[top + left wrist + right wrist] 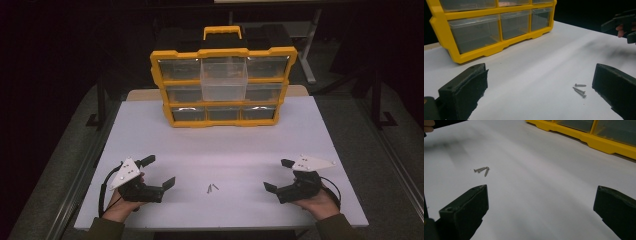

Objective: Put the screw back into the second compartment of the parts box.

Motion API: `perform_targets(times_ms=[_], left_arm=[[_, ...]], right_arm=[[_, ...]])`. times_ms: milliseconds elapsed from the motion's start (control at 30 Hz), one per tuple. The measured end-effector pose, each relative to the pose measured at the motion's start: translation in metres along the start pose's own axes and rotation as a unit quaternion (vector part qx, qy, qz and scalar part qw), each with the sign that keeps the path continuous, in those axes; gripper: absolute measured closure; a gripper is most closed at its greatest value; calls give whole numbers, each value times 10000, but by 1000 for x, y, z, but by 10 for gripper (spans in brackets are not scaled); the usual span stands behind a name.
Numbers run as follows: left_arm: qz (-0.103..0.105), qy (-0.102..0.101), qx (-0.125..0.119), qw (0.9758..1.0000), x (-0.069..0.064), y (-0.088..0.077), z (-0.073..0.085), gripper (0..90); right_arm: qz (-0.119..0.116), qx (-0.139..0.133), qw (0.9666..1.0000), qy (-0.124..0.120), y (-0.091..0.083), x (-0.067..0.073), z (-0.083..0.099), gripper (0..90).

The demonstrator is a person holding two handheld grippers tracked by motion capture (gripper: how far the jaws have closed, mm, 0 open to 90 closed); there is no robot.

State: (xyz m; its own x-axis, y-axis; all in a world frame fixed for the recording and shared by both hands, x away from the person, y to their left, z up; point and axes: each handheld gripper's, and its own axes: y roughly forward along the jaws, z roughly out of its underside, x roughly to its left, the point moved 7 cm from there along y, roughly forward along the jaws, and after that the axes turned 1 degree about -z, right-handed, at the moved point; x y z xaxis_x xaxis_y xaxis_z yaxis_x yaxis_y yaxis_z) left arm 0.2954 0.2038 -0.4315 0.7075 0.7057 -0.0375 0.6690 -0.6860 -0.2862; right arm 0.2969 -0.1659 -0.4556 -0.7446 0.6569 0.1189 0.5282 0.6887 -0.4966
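A yellow organizer cabinet (223,86) with clear drawers stands at the back of the white table (220,145); one clear drawer (224,79) in the top middle is pulled out. A few small screws (212,188) lie near the table's front middle, also seen as the screws (579,89) and the screws (482,170). My left gripper (157,171) rests at the front left, open and empty. At the front right my right gripper (278,175) is held open too, with nothing between its jaws. The screws lie between the two grippers.
The cabinet (491,30) has a black and yellow carry handle (222,32) on top. Its lower yellow edge (599,142) runs across the far side of the right gripper view. Dark floor and table legs surround the table.
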Motion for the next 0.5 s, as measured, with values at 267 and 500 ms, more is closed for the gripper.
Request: perform_targets(times_ms=[267,500], left_arm=[[84,25,16,10000,-4,1,-1,0],[80,46,-14,10000,-3,1,-2,0]], right_arm=[[-160,-74,9998,3,4,2,-12,0],[-226,-121,9997,-27,10,3,-24,0]])
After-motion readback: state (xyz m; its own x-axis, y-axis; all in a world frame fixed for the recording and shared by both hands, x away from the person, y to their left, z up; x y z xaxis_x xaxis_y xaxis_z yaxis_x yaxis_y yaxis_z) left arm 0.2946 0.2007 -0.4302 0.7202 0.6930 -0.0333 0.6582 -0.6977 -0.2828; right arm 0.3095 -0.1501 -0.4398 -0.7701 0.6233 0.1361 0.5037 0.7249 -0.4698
